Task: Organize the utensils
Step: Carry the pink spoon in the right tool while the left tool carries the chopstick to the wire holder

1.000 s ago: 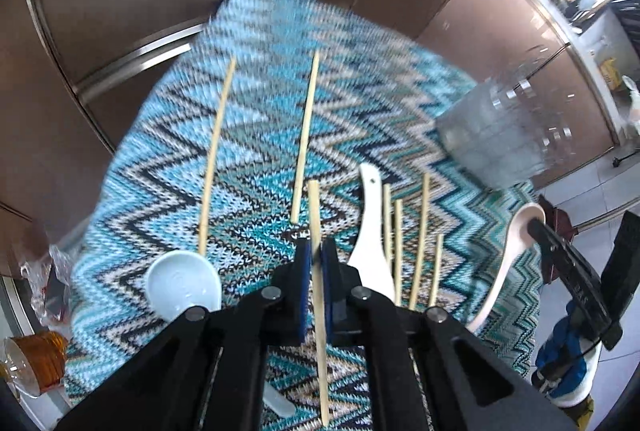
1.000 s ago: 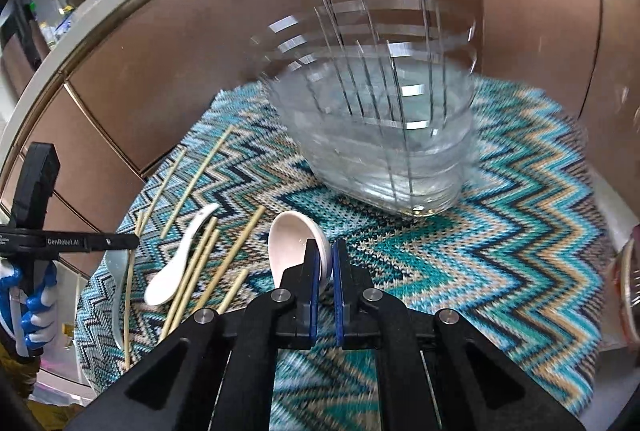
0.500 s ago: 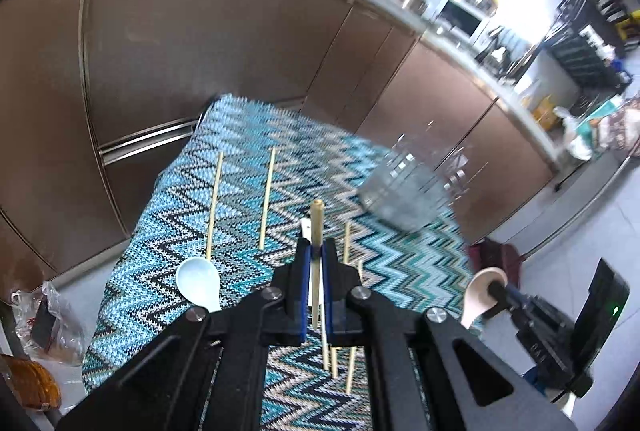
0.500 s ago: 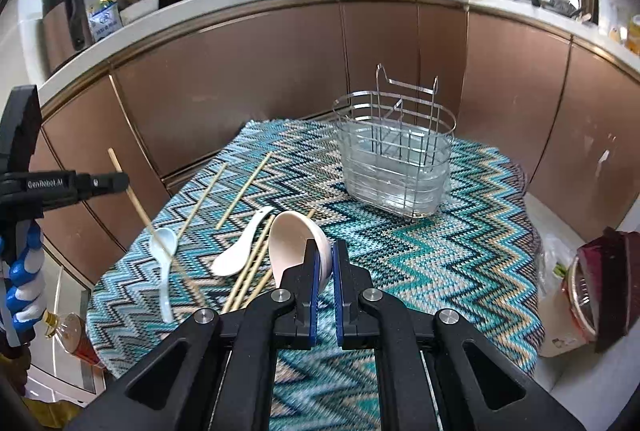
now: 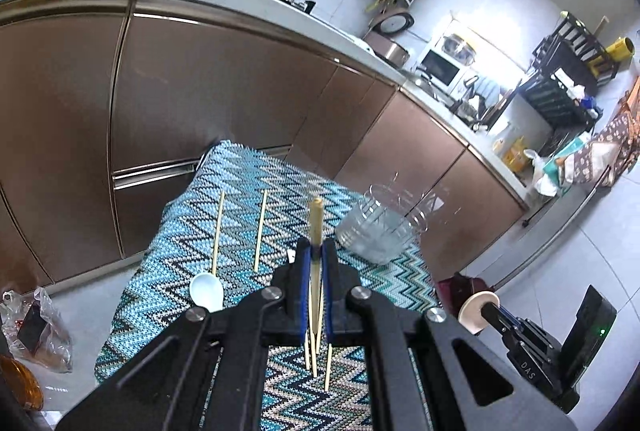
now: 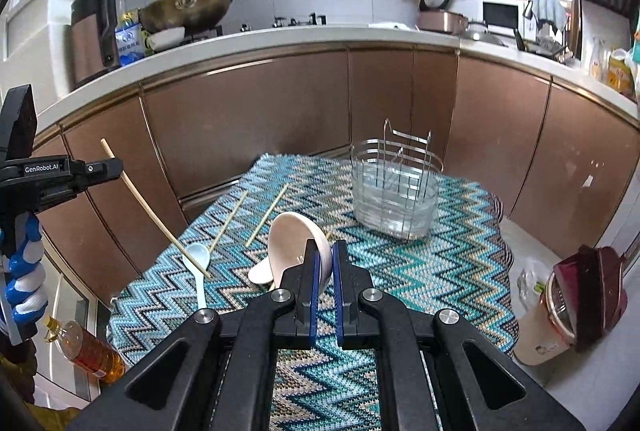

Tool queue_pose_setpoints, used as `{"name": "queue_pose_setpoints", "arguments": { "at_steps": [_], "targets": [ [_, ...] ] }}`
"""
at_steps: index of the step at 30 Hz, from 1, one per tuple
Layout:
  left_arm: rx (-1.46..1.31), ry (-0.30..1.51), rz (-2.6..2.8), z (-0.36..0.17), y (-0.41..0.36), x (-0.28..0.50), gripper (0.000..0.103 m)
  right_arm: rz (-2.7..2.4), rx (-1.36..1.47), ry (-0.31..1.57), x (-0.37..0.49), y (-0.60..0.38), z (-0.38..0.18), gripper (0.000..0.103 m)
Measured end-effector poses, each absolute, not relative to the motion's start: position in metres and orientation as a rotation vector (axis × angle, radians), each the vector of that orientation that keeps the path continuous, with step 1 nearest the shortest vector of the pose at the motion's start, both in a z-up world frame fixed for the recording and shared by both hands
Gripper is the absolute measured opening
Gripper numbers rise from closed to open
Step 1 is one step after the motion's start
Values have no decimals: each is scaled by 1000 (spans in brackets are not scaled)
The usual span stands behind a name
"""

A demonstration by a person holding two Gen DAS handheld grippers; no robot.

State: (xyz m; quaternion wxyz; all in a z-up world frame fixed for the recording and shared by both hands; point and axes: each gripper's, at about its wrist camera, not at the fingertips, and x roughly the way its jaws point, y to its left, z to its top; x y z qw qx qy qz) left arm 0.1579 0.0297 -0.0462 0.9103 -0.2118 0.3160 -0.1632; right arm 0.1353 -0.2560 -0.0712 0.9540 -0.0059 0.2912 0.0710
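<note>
Carrying both loads: you hold one utensil in each gripper, well above the table, with the drop into the holder judged as the step in hand.
Zigzag cloth [image 6: 440, 271]: it covers the table; loose utensils lie toward 9 o'clock of the holder in the right wrist view.
Utensil holder [image 6: 394, 193]: a wire caddy with a clear liner, upright on the cloth at 1 o'clock from your right gripper. Nothing shows inside it, though the clear walls make that hard to confirm.
Right gripper [image 6: 325, 271]: its jaws are pressed onto the handle of the pink spoon [image 6: 296, 243], bowl forward. Bring it over the rim, tip the handle down, then let go.
Left gripper [image 5: 316, 271]: its jaws pinch a chopstick [image 5: 316, 223] near its thick end, the thin end trailing below. Swing it upright before lowering, or it will likely catch the wires.
White spoon [image 6: 196, 259]: lying on the cloth at 9 o'clock of the pink spoon.
Loose chopsticks [image 6: 228, 221]: two lie side by side toward 11 o'clock; more sit under your left gripper.
Order: drop one hand at a time, so the grippers do not crowd the opening.
</note>
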Motion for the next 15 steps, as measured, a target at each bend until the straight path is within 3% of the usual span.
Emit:
{"name": "queue_pose_setpoints", "arguments": {
  "at_steps": [15],
  "targets": [
    [-395, 603, -405, 4, -13, 221, 5, 64, -19, 435, 188, -295, -24, 6]
  ]
}}
